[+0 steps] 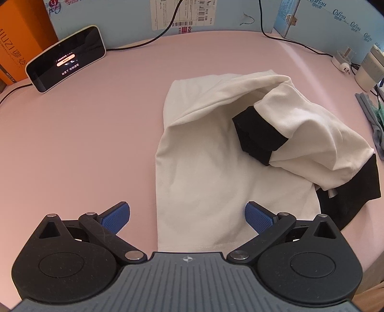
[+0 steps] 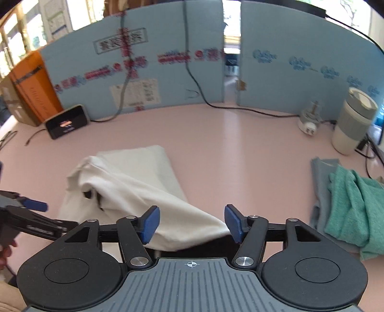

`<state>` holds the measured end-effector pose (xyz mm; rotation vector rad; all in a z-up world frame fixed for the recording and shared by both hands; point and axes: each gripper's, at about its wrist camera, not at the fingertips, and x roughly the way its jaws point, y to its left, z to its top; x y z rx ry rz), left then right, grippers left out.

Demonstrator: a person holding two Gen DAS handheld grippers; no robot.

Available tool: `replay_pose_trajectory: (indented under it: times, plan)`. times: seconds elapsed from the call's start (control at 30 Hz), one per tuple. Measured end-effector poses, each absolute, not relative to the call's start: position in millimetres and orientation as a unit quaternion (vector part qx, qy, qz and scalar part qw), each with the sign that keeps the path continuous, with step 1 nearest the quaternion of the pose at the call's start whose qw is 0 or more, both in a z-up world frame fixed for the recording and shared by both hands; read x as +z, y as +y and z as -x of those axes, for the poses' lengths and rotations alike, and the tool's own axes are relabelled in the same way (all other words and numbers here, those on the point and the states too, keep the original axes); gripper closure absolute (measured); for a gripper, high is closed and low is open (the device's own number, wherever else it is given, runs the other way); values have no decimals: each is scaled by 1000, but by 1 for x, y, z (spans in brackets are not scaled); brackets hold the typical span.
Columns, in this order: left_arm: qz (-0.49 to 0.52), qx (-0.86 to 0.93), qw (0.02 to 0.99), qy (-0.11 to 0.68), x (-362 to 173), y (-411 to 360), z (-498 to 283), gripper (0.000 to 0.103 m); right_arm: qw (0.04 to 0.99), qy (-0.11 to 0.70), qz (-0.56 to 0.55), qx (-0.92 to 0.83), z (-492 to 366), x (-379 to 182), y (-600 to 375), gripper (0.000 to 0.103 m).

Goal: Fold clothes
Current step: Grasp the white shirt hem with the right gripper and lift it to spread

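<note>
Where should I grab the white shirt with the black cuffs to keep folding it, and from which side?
Probably the bottom hem of the white shirt, the flat straight edge nearest the left gripper. Come from the near side with jaws straddling that edge. The far-right part is bunched, with the black cuff folded over, so it offers no clean edge.

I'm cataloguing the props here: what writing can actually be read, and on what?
"K24 188": white paper shipping label on the blue foam board.
"MUZI": orange cardboard box.
Repeated script logo: blue foam board, uncertain.
Dark phone-like screen: lit characters, too small.
</note>
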<state>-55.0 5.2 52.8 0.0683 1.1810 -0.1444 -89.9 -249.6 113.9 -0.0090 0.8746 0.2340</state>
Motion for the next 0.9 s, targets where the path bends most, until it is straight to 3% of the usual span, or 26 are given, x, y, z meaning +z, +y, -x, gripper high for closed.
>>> replay_pose_trajectory:
  times: [0.23,0.7,0.77,0.9]
  plan:
    - [-26,-68,827,557,52,10,55,0,876,421,46,232,86,106,-195,35]
    - [-17,-85,828,554,46,15,49,0,852,429,118,275,48,82,-154,36]
    - [-15,-88,829,551,45,15,47,0,848,434,129,276,44,76,-150,45]
    - [-5,-92,830,550,44,14,42,2,840,450,138,269,32,66,-151,80]
